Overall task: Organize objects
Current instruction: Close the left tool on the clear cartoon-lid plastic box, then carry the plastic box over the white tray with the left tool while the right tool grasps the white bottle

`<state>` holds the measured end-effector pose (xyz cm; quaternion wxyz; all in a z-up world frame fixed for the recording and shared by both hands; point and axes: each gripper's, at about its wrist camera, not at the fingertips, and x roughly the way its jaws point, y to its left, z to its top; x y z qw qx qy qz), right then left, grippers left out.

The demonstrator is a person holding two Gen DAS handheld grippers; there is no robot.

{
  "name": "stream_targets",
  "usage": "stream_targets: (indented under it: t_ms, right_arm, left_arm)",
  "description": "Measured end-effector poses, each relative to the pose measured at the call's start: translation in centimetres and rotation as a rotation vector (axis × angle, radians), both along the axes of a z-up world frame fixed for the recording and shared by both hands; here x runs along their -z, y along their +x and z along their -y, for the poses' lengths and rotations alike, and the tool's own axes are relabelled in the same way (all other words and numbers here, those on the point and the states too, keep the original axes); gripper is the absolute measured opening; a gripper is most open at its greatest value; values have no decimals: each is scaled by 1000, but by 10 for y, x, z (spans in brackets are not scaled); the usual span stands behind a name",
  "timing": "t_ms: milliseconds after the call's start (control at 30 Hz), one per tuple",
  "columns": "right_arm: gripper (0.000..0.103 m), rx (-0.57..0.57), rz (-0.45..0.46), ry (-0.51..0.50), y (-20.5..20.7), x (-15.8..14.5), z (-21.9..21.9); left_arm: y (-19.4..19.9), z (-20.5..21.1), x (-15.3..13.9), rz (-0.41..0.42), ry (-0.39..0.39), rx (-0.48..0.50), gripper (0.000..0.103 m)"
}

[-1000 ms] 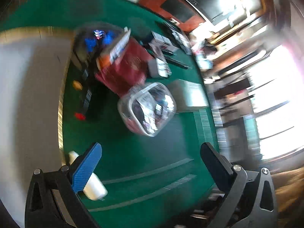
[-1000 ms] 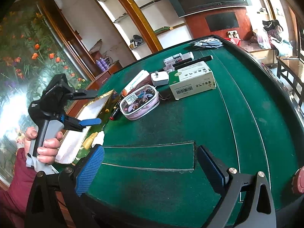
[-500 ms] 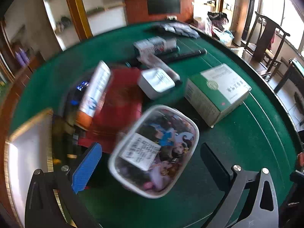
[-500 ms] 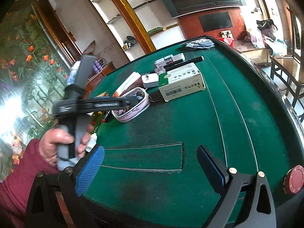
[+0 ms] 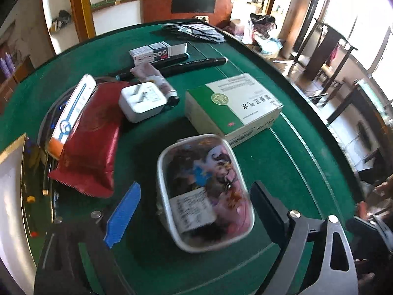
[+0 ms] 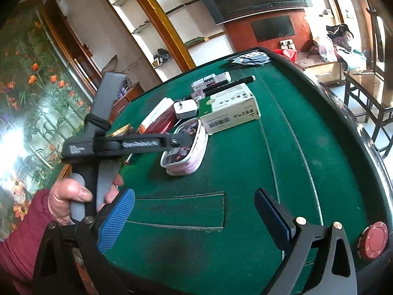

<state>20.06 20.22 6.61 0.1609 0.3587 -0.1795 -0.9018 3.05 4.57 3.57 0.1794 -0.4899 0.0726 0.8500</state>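
Between my left gripper's [image 5: 194, 213] closing, not-yet-touching jaws I see the cartoon pouch [image 5: 205, 191], long axis pointing away; my right gripper [image 6: 194, 218], spread and empty, sits farther off.

A round table [image 5: 282, 162] covered in green felt with pale inlaid lines carries everything. Near its centre lies a clear pouch [image 5: 203, 191] printed with cartoon figures. At one o'clock from the pouch sits a green-and-white box [image 5: 233, 105]; at eleven o'clock a white charger [image 5: 142, 100]; at nine o'clock a red foil packet [image 5: 91, 142]. Farther off at twelve o'clock lie black pens [image 5: 194, 64], a small carton [image 5: 157, 51] and scattered playing cards [image 5: 196, 30]. A red chip [image 6: 373, 239] rests at the rim.
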Motion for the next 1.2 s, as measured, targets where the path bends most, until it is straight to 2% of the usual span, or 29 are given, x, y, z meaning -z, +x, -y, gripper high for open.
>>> stream_targets:
  t_ms: [100, 133, 200, 300, 367, 400, 500, 667, 767, 867, 967, 1067, 1100, 1200]
  right_arm:
    - [100, 24, 4, -9, 0, -2, -8]
    - [100, 32, 6, -11, 0, -2, -10]
    - [100, 44, 5, -13, 1, -4, -15]
    - [100, 52, 10, -6, 2, -5, -18]
    - [100, 61, 21, 2, 0, -5, -19]
    - [100, 65, 27, 3, -1, -5, -18]
    - [100, 71, 36, -3, -4, -6, -16]
    - [100, 28, 50, 25, -8, -10, 1]
    - [100, -56, 48, 69, -13, -14, 27]
    - [100, -207, 57, 118, -20, -12, 70]
    - [100, -328, 57, 192, -22, -4, 121]
    - [100, -391, 63, 244, -29, 5, 168]
    - [97, -400, 63, 264, -32, 8, 181]
    - [74, -408, 80, 313, -47, 13, 207]
  left_arm:
    - [-5, -17, 18, -2, -103, -56, 94]
    - [-6, -22, 25, -4, -143, -66, 97]
    - [-3, -21, 26, -45, -145, -105, 98]
    - [-5, -13, 29, -10, -79, -119, 94]
    - [-5, -7, 26, -7, -65, -117, 77]
    - [-4, -5, 26, 13, -52, -108, 77]
    - [8, 10, 17, 48, 63, -101, 77]
    - [43, 61, -17, 17, 254, -132, 77]
    - [69, 108, -39, -29, 326, -178, 77]
    - [84, 160, -52, -31, 361, -237, 77]
    - [108, 202, -62, -88, 318, -294, 78]
    - [131, 235, -67, -141, 275, -354, 78]
    - [136, 243, -67, -152, 268, -374, 78]
    - [147, 264, -66, -195, 248, -420, 78]
